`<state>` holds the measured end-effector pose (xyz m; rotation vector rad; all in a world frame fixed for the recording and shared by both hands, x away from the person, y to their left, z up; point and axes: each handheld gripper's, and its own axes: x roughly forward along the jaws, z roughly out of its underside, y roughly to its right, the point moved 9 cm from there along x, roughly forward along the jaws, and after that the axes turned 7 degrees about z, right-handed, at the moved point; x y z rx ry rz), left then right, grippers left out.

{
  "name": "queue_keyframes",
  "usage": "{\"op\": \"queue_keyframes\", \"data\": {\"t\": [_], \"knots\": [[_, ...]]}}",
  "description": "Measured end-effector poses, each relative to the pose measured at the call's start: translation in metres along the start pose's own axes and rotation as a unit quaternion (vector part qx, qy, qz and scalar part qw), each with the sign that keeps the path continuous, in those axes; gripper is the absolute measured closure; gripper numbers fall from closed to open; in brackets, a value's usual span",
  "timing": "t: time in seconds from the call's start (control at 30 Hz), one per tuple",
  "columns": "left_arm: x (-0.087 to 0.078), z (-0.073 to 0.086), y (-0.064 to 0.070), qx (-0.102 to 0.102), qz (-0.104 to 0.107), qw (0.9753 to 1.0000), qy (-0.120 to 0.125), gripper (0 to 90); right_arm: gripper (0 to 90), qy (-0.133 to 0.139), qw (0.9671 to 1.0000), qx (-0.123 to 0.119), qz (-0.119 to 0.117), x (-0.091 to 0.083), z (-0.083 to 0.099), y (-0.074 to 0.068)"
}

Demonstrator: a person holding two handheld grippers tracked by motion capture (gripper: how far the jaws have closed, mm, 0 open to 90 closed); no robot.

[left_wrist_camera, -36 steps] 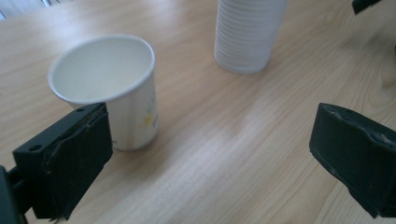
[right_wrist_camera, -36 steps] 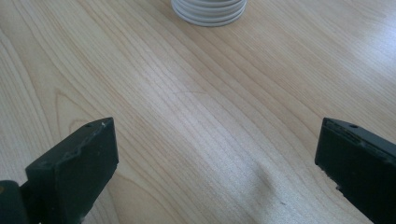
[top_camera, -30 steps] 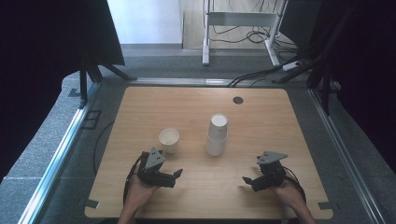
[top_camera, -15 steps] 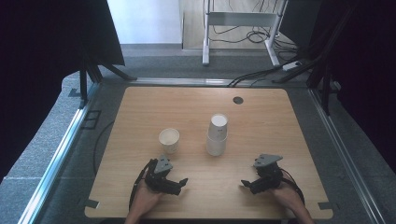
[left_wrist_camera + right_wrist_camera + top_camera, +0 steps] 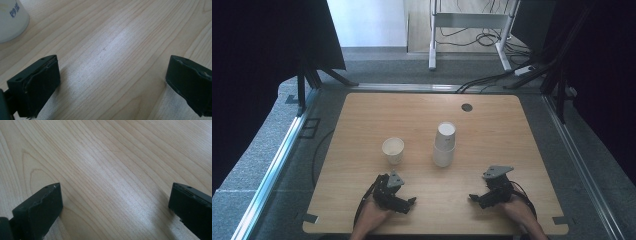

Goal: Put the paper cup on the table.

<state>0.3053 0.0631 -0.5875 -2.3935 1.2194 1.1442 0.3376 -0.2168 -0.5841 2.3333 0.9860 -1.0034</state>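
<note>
1. we hold the left gripper (image 5: 411,201) low over the near edge of the wooden table (image 5: 362,120); its jaws stand wide apart with bare wood between them.
2. compared with a second ago, this gripper has drawn back toward us and away from the single paper cup (image 5: 393,150), which now sits ahead of it and apart.
3. ahead and between both grippers stands the stack of paper cups (image 5: 444,144), upright and unmoved.
4. the right gripper (image 5: 472,198), also spread open and empty, has slid slightly nearer to us too.
5. we judge both hands are retreating to rest, so no cup is being reached for now.
</note>
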Motion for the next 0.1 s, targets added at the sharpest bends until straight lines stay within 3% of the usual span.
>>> {"op": "queue_keyframes", "data": {"t": [0.1], "knots": [[0.0009,0.0007,0.0000,0.006,-0.008,0.9999,-0.007,0.0,0.0,0.002,1.0000,0.002,-0.001,0.0002,-0.0001,-0.0002]]}}
